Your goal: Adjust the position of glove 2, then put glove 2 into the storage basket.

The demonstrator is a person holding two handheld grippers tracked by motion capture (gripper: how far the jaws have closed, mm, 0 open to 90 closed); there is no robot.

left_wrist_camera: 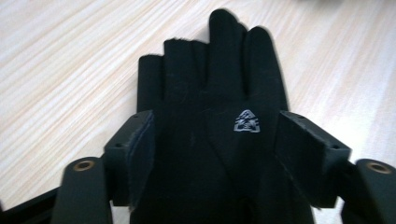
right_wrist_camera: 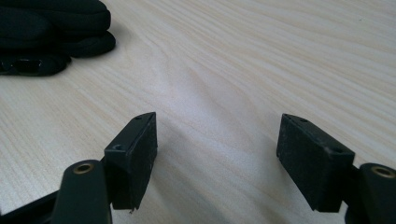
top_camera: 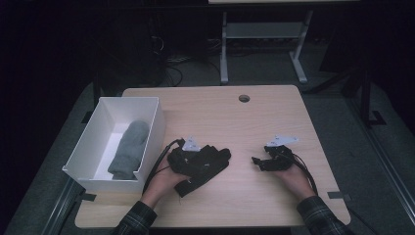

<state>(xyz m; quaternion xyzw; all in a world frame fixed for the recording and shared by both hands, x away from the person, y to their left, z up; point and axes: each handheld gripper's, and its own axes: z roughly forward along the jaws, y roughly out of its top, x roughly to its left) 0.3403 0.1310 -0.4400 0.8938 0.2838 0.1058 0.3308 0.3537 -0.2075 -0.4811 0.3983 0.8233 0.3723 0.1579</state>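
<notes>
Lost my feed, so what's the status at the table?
Left gripper open, straddling black glove. Right gripper open over bare table. Grey mitten in white box.

White box (top_camera: 155, 117) at left of frame, grey mitten (top_camera: 128, 149) inside, round hole (top_camera: 244, 98) upper centre of table (top_camera: 254, 122), metal stand (top_camera: 264, 34) at top

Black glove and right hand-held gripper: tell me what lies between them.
Bare table between black glove and right hand-held gripper, in the high view.
</notes>
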